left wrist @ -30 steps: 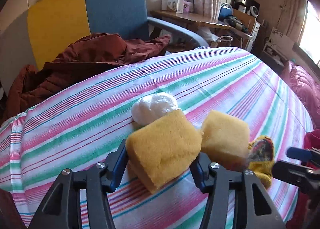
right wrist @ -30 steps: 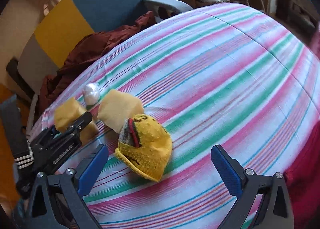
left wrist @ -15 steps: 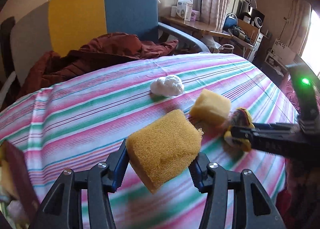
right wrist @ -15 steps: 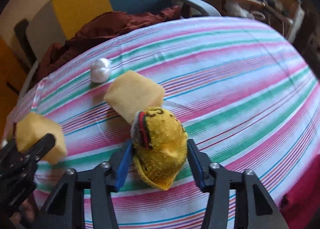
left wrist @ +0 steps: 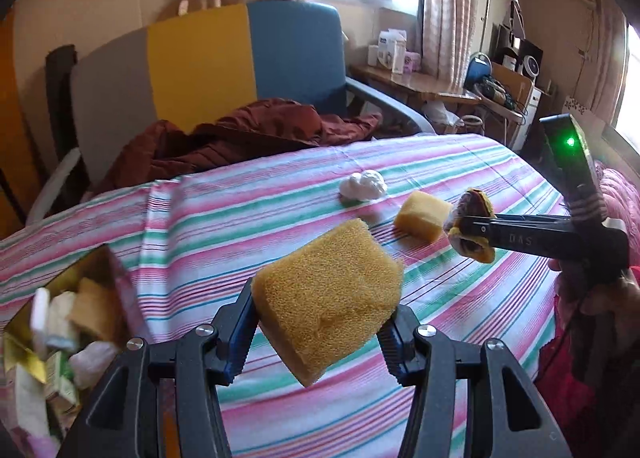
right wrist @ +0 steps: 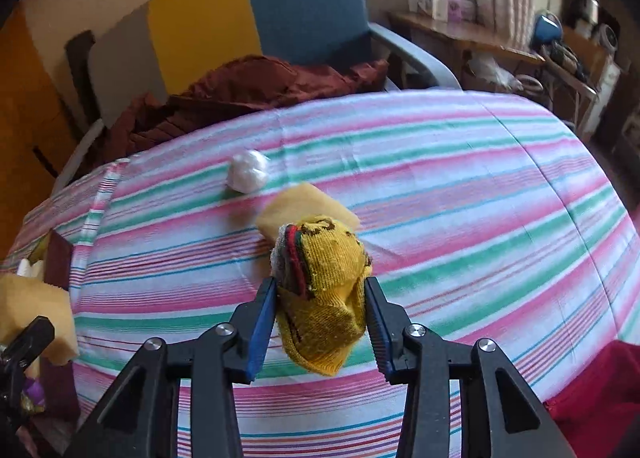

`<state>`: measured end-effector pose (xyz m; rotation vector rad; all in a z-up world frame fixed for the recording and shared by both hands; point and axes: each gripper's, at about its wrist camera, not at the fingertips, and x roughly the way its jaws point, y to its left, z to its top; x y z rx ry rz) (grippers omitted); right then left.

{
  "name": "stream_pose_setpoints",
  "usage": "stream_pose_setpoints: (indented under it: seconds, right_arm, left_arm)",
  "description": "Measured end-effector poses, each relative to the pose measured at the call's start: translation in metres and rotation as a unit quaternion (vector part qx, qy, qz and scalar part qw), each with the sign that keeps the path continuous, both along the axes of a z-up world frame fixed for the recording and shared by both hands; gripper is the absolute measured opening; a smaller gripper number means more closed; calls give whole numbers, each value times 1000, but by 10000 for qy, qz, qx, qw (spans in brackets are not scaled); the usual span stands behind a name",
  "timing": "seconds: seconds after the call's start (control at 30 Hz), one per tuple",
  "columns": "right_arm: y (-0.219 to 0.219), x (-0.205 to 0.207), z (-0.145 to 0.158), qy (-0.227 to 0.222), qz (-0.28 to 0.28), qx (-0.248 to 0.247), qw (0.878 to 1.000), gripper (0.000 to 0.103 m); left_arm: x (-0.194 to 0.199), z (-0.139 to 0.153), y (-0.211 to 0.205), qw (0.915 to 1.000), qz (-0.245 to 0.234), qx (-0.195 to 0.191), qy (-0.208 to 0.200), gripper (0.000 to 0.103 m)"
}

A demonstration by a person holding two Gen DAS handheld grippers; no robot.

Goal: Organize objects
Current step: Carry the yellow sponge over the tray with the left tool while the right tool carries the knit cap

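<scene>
My left gripper (left wrist: 318, 338) is shut on a yellow sponge (left wrist: 328, 298), held in the air above the striped bedspread (left wrist: 280, 217). The jaws of my right gripper (right wrist: 320, 322) are closing, and their blue pads press a rolled yellow sock (right wrist: 320, 290) from both sides, just above the bed. From the left wrist view that gripper (left wrist: 476, 230) and the sock (left wrist: 472, 217) show at the right. A second yellow sponge (right wrist: 304, 205) and a white wad (right wrist: 246, 171) lie on the spread beyond the sock.
An open box (left wrist: 60, 322) holding several small items sits at the bed's left edge. A dark red jacket (left wrist: 248, 133) is draped on the blue and yellow chair (left wrist: 248, 57) behind the bed. A cluttered desk (left wrist: 432, 85) stands at the back right.
My right gripper has closed on the sock and lifted it slightly. My left gripper has carried its sponge up and to the left, bringing the box into view.
</scene>
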<state>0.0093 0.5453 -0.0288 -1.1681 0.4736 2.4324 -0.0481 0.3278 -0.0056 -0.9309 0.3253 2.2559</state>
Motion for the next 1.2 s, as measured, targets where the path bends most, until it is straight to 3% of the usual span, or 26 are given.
stream_pose_setpoints:
  seconds: [0.17,0.57,0.87,1.03,1.2]
  right_arm:
    - [-19,-4,9,255,389,46,9989,43]
    - [-66,-8,18,652,1208,-81,9905,43]
    - [-109,-21,16,508,1748,-133,9832,43]
    - [-146,-31,19,509,2092,-244,9762,43]
    - [-197,-48,24,578,2558,-368,9643,43]
  left_arm:
    - [17,15,-23,9996,131,-16,249,55]
    - [34,23,-67,9986,460,6,245,55]
    - [30,24,-114,9965,815,155,113,55]
    - [20,20,-167,9904,1352,279,8,55]
    - [9,20,-231,9779,2041,455,-9,55]
